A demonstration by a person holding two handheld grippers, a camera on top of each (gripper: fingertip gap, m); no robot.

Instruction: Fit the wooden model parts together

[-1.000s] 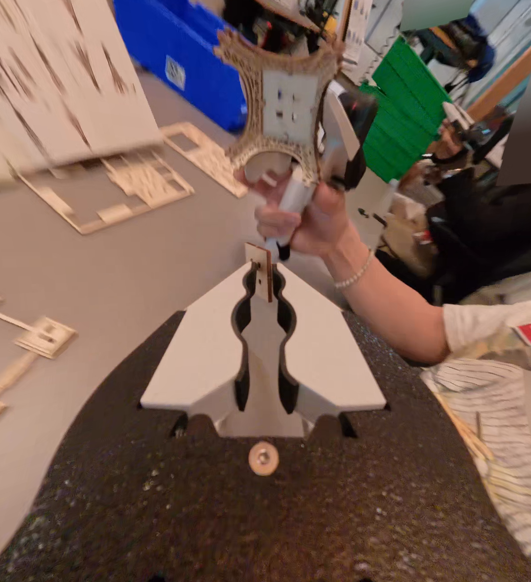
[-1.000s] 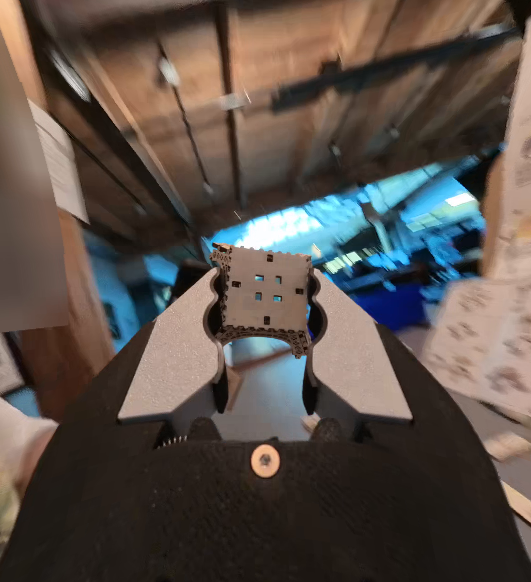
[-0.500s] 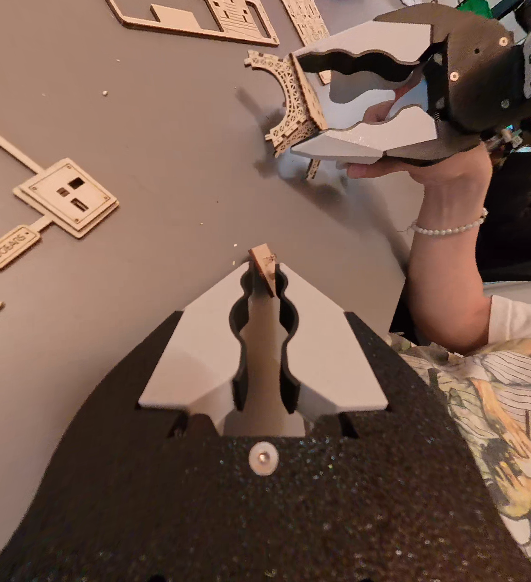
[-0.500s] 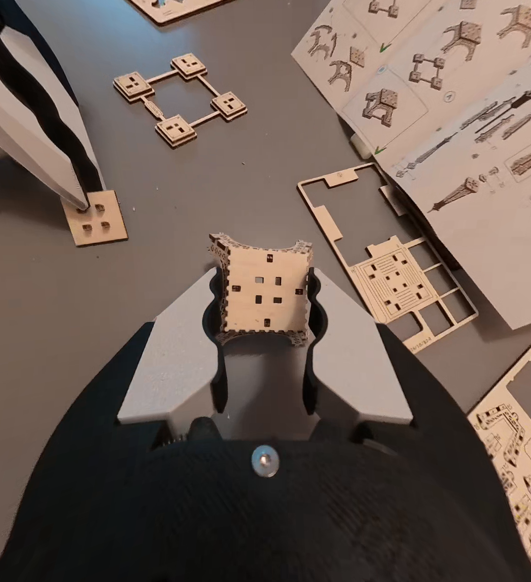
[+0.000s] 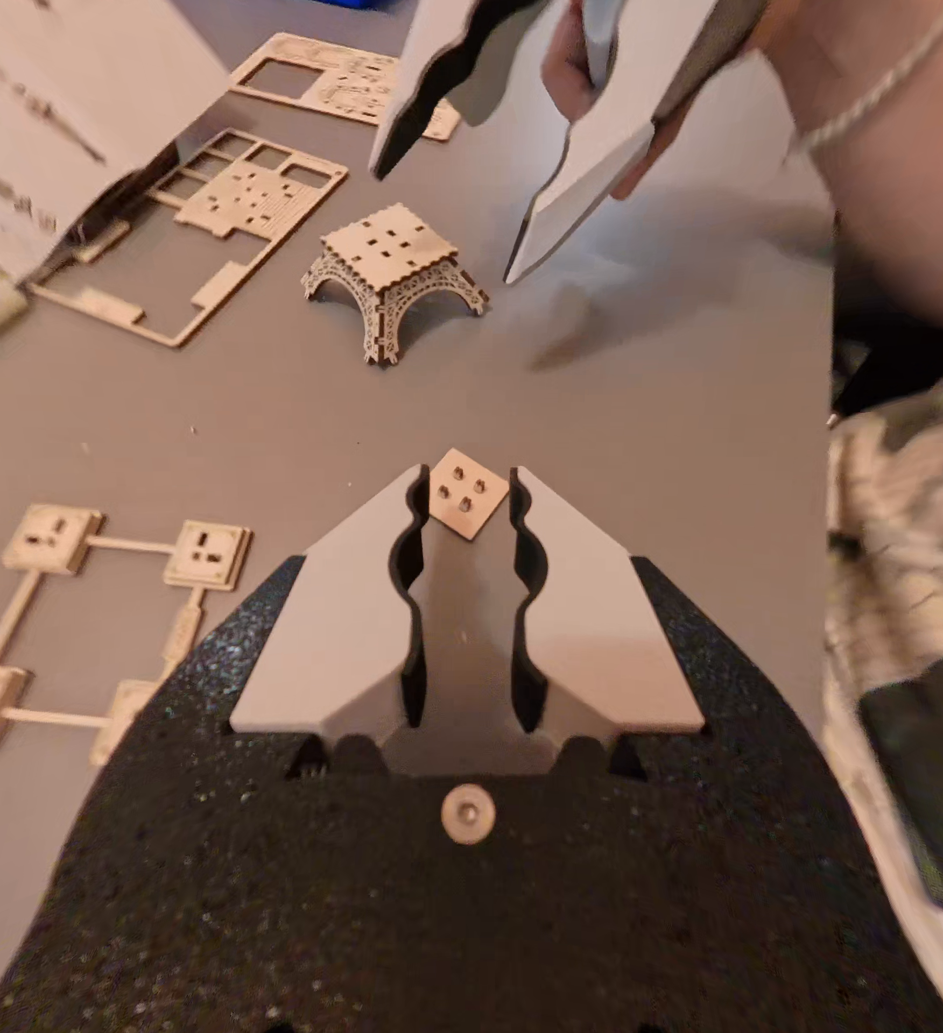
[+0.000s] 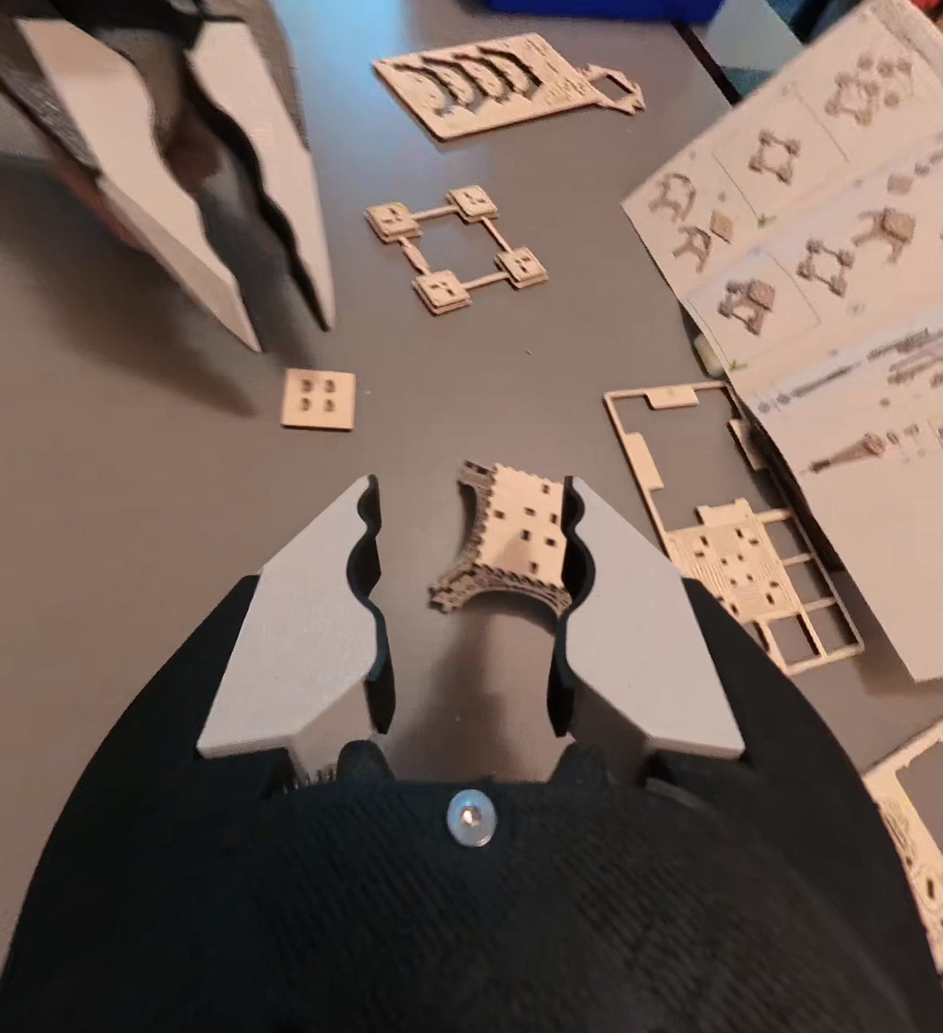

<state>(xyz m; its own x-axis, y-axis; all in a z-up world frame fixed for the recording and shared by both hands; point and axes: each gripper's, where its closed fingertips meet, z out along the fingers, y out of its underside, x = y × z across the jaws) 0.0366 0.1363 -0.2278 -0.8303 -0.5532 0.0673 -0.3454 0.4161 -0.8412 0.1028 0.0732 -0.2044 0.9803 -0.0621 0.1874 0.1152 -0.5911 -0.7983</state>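
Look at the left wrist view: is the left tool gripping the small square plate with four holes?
No. The left tool is open, and the small square plate lies loose on the table between its tips.

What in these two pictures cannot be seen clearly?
- Paper instruction sheet, right wrist view: drawings blurred, cut by the right edge.
- Arched tower base, right wrist view: its right side is behind the right claw finger.
- Four-pad frame, left wrist view: lower part behind the left claw body.

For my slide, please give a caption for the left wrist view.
Open left claw above small square plate; arched tower base stands on table.
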